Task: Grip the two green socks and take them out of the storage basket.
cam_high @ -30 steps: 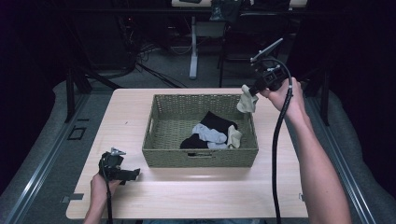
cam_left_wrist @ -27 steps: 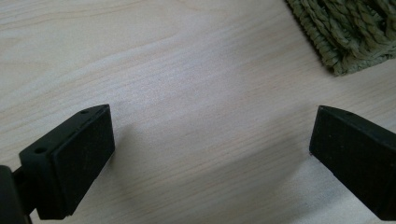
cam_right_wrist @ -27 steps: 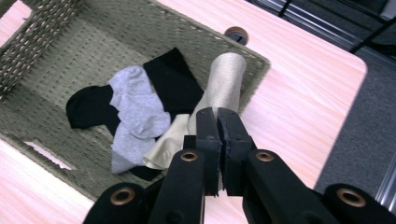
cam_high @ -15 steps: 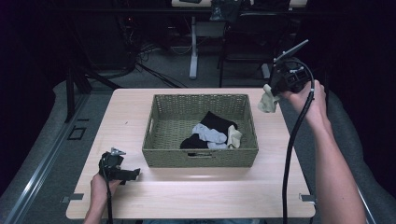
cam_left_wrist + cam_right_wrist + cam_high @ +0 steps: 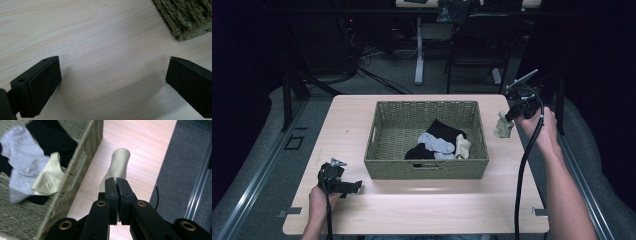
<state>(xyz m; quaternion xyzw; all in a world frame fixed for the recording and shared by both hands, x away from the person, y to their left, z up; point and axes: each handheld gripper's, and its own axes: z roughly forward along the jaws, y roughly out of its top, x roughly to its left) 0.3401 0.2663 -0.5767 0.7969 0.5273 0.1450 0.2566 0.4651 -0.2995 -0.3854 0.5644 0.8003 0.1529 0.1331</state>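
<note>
A woven basket (image 5: 384, 140) sits mid-table and holds black, grey and beige socks (image 5: 438, 142). My right gripper (image 5: 511, 116) hangs over the bare table to the right of the basket, shut on a beige sock (image 5: 502, 126) that dangles below it. In the right gripper view the jaws (image 5: 116, 182) pinch that beige sock (image 5: 120, 163), with the basket wall (image 5: 82, 162) to their left. My left gripper (image 5: 354, 187) rests low at the table's front left, open. Its view shows the fingers (image 5: 40, 85) wide apart over bare wood, near the basket corner (image 5: 187, 17).
The light wooden table (image 5: 422, 210) has free room in front of the basket and along its right side. Dark floor, table legs (image 5: 419, 50) and a chair (image 5: 477, 45) lie beyond the far edge. A metal rail (image 5: 200, 182) runs past the table's right edge.
My right gripper has carried the beige sock from above the basket's far right corner out to the right and down over the table. The left gripper has stayed put.
</note>
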